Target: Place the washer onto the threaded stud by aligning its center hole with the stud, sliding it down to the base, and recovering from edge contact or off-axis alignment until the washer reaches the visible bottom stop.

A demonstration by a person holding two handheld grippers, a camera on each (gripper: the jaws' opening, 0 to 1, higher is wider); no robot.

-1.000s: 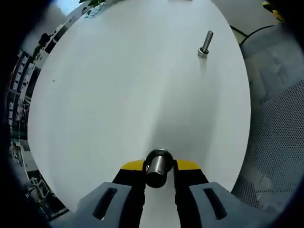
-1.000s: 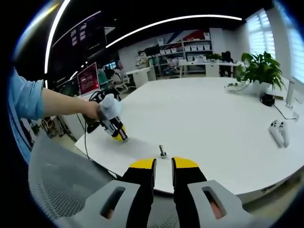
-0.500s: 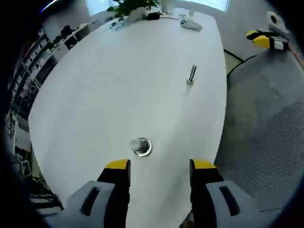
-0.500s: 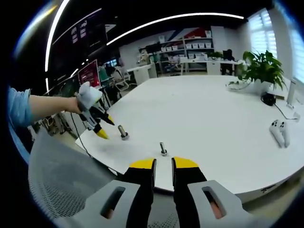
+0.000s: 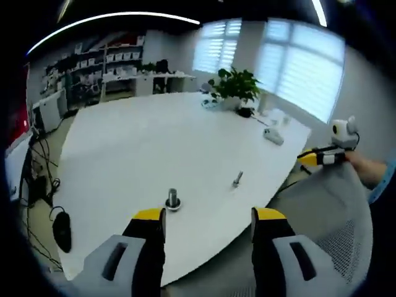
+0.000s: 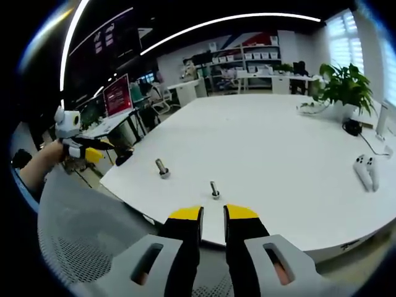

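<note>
The white table carries two upright studs well apart. The larger stud, collar at its base, stands at 11 o'clock of the left gripper, whose fingers gape wide, empty. The right gripper has narrow, empty fingers; the thin stud sits at 12 o'clock. I cannot make out a loose washer; best find it first, then lower it level

The left gripper has two grey plastic jaws with yellow tips and black inner faces; each grey jaw carries one long oval slot; the right gripper has the same build, grey jaws, yellow tips, black inner faces, oval slots; a light blue sleeve edge shows at the person's wrist.
</note>
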